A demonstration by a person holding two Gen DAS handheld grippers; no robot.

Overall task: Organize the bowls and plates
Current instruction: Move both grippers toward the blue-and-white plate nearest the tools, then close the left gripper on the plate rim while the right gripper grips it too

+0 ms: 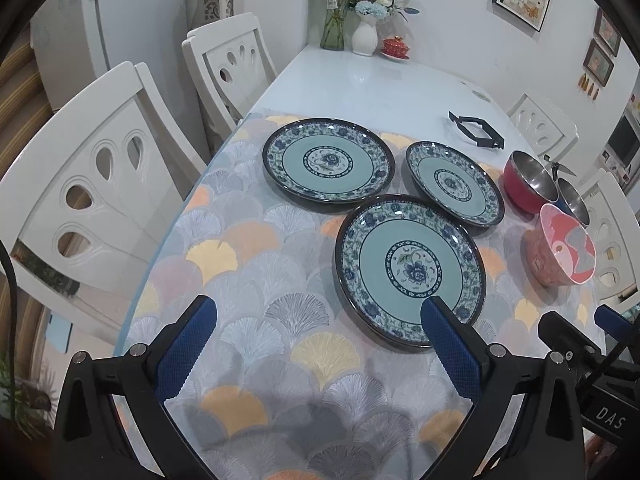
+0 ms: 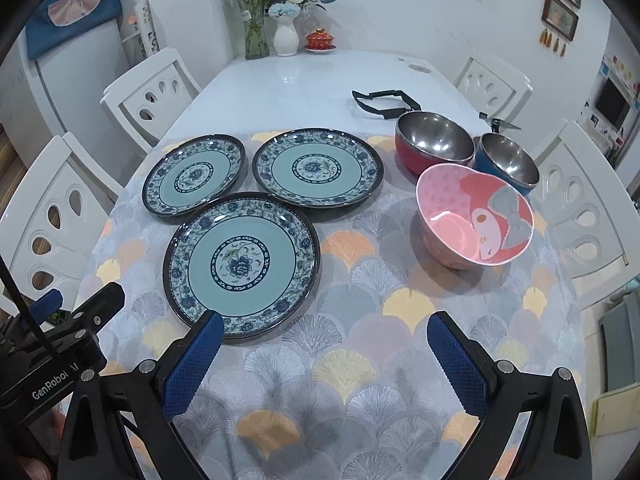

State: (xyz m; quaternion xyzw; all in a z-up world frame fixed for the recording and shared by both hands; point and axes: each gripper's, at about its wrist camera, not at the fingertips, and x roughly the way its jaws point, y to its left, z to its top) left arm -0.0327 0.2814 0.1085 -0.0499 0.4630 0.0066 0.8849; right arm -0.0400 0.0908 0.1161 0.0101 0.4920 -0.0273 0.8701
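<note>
Three teal plates with blue floral rims lie on the patterned tablecloth: a near one [image 1: 410, 268] [image 2: 241, 264], a far left one [image 1: 329, 160] [image 2: 195, 174] and a far right one [image 1: 455, 182] [image 2: 318, 168]. To their right stand a pink cartoon bowl [image 1: 562, 250] [image 2: 474, 216], a red steel-lined bowl [image 1: 528, 180] [image 2: 434, 144] and a blue steel-lined bowl [image 1: 574, 200] [image 2: 508, 162]. My left gripper [image 1: 320, 312] is open and empty above the cloth, its right finger over the near plate's front rim. My right gripper [image 2: 326, 328] is open and empty, just right of the near plate.
A black bracket [image 1: 476, 130] [image 2: 386, 102] lies on the bare white tabletop [image 2: 304, 84] behind the cloth. Vases with flowers [image 2: 286, 36] and a red lidded cup [image 2: 320, 40] stand at the far end. White chairs [image 1: 108, 184] [image 2: 580, 200] line both sides.
</note>
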